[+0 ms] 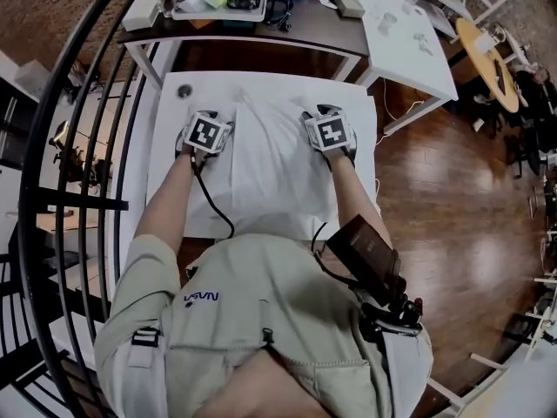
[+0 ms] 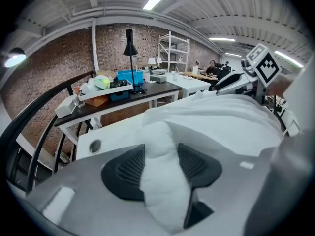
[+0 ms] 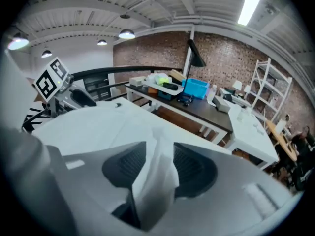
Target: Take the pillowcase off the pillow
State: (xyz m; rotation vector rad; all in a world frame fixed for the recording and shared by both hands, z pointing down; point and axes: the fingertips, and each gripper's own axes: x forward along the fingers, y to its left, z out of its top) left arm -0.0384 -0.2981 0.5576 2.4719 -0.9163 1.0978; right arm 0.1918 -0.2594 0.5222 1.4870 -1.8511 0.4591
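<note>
White table (image 1: 165, 159) carries the pillow (image 1: 265, 177), which lies in front of me with the pillowcase (image 2: 221, 124) on it, and my two tongs sit at its far end, one on each side. Left gripper (image 2: 160, 167) has its jaws apart, with a thick roll of the cloth filling the gap; right gripper (image 3: 158, 170) is also released, around a thinner fold. I judge neither is clamped. If I pull now the cloth may slip out; if I close too deep I may pinch the pillow inside and drag everything
</note>
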